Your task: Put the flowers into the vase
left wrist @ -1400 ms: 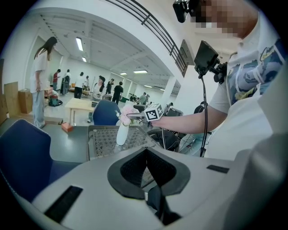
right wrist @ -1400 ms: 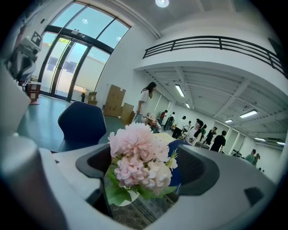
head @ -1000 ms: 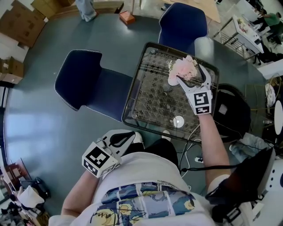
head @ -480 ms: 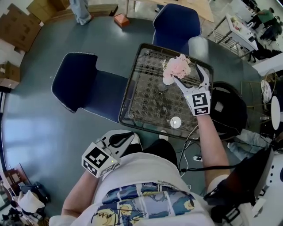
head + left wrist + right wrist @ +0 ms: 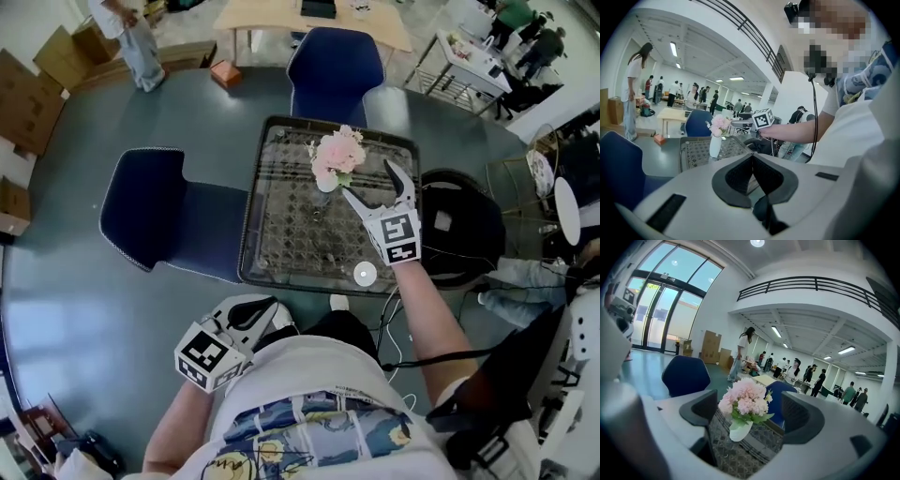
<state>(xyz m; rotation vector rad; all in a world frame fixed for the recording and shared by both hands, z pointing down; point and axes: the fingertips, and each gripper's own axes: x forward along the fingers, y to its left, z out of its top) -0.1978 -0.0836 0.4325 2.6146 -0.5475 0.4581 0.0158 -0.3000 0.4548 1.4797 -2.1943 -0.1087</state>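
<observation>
We hold the right hand-held gripper just beside the white vase. Its jaws are spread wide with nothing in them. In the right gripper view the pink flowers show in the gap, and as far as we can tell they touch neither pad. The flowers stand upright in the vase, toward the far side of the glass tabletop. We judge the placing done, with the jaws open so the stems are free and the vase is not tipped.

The left hand-held gripper hangs low by our torso, well apart from the tabletop. Its jaws are pressed together on nothing, probably because this job needs only one hand.

We count one vase, one bunch of flowers, two hand-held grippers, two blue chairs, one to the left and one behind, and one small white disc near the tabletop's front edge.
</observation>
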